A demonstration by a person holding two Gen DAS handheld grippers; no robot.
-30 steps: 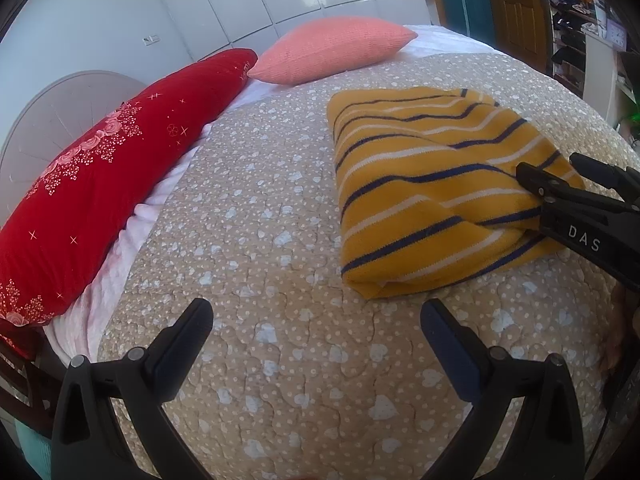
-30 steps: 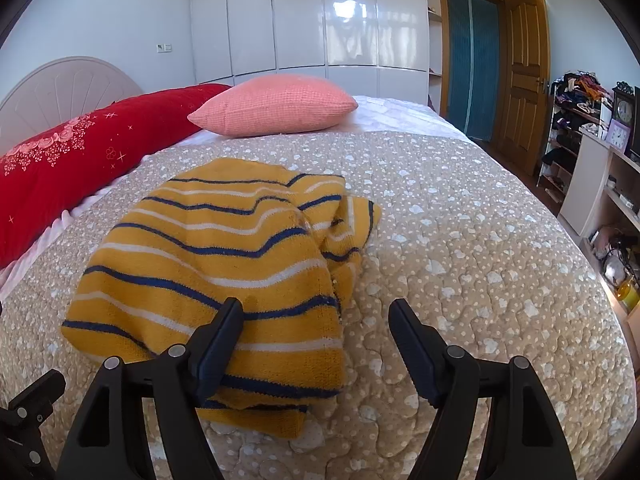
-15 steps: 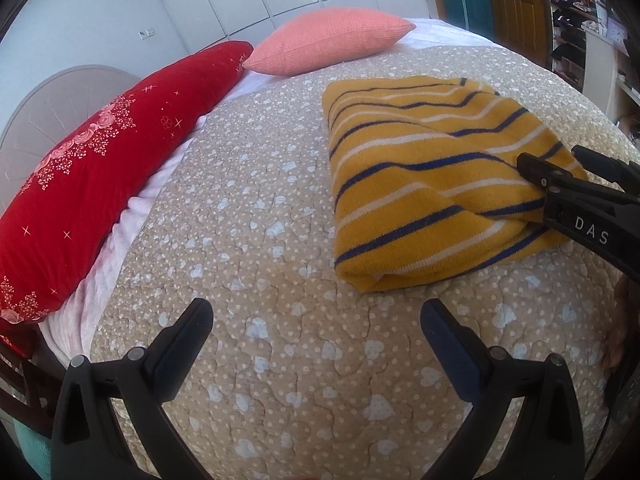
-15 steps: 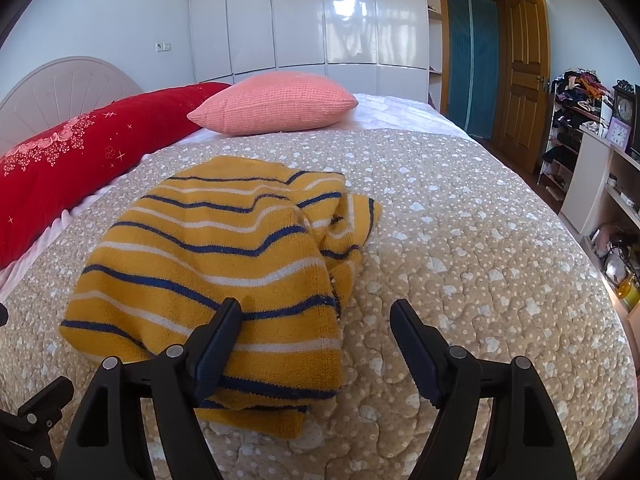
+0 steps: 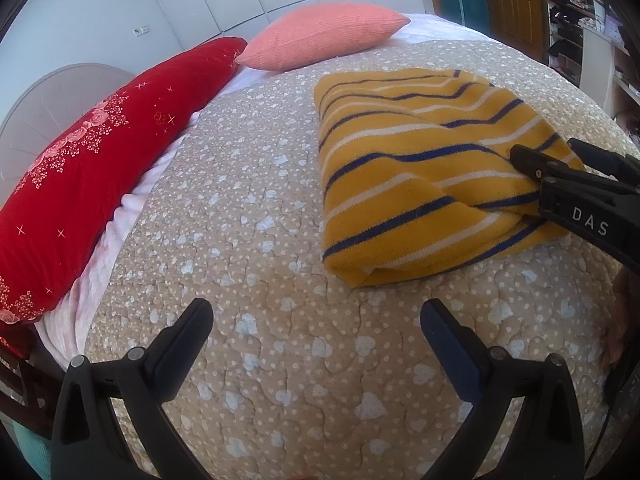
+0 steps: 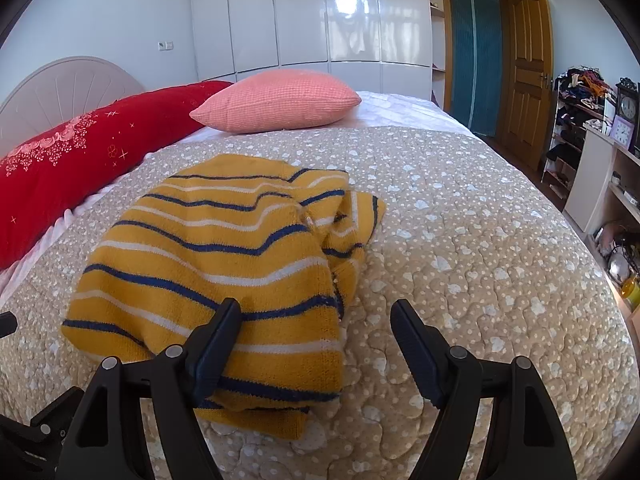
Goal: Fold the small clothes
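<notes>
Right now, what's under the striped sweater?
The sweater lies folded on the beige quilt, which shows all around it. Its own lower layers peek out at the near edge. Whether anything else sits beneath can't be seen; the knit covers it.

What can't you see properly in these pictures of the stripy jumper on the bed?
- Striped jumper: its near edge, right wrist view, hidden behind the right hand-held gripper.
- Its far right side, left wrist view, covered by that same gripper.
- Clock faces on the shelf: too small to read.
- Red pillow: cut off by the left edge.
</notes>
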